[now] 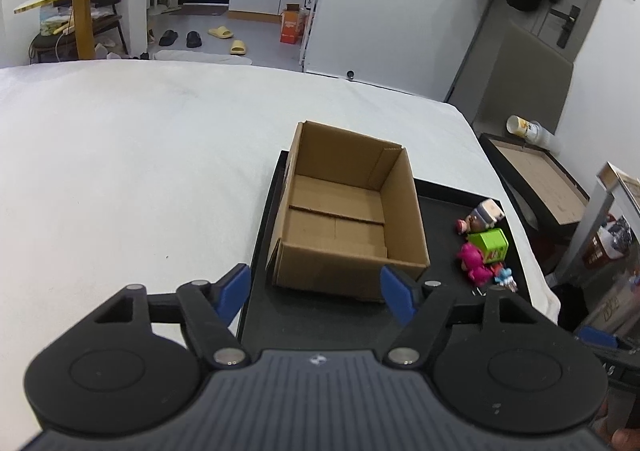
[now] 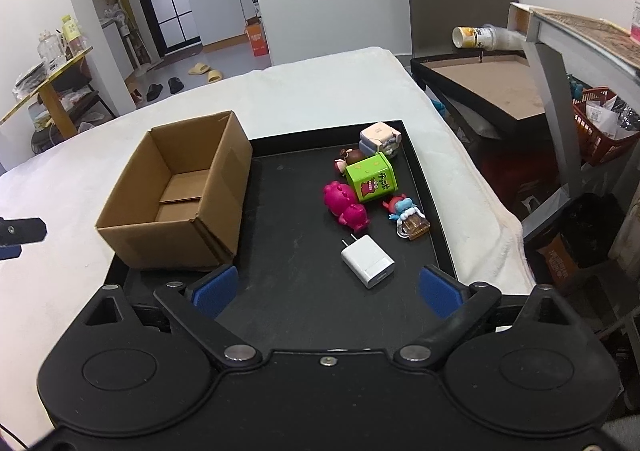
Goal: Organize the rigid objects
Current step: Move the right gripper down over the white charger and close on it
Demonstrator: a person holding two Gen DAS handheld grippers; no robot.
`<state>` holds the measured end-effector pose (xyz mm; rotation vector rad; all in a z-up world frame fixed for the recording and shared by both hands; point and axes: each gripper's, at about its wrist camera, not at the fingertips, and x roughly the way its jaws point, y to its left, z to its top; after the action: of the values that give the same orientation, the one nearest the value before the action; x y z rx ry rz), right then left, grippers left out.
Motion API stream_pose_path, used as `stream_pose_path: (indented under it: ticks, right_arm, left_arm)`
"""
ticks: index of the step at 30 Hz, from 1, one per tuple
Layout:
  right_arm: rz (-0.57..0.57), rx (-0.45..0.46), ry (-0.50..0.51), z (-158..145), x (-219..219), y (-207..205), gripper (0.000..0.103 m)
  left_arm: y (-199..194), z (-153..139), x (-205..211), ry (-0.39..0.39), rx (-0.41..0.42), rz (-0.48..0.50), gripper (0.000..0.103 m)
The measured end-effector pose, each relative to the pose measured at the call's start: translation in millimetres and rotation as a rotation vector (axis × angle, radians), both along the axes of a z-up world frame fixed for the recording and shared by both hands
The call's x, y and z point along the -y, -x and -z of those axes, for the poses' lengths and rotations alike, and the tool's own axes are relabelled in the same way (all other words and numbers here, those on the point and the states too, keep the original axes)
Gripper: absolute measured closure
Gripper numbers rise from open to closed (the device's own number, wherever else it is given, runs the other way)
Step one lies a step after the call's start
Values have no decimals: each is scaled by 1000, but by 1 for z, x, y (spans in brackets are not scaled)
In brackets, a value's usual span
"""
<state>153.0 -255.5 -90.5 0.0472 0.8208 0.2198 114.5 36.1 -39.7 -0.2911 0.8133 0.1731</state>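
Note:
An empty open cardboard box [image 1: 344, 207] [image 2: 180, 191] stands on the left part of a black tray [image 2: 304, 291] [image 1: 312, 319]. On the tray's right lie a white charger [image 2: 367, 259], a pink figure [image 2: 345, 206] [image 1: 474, 263], a green box [image 2: 371, 177] [image 1: 489, 245], a pale cube toy [image 2: 380, 139] [image 1: 486, 213], a small brown-haired figure [image 2: 347, 159] and a blue-and-red figure with an amber charm [image 2: 408, 217]. My left gripper [image 1: 316, 293] is open and empty just before the box. My right gripper [image 2: 326, 289] is open and empty above the tray's near part, the charger just ahead.
The tray lies on a white-covered bed [image 1: 140, 171]. A second black tray with a brown inside [image 2: 488, 87] and a tipped cup [image 2: 476, 37] stand to the right. A red basket [image 2: 600, 131] sits under a grey frame.

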Motion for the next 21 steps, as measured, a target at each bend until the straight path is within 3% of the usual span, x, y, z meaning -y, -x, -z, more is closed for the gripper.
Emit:
stream_pose_path:
  ticks: [11, 21]
  right_arm:
    - [-9, -74, 36, 38, 2, -48, 19]
    - [-10, -155, 87, 78, 2, -87, 26]
  left_arm:
    - [-36, 28, -23, 47, -22, -123, 44]
    - [-65, 56, -35, 58, -39, -125, 55]
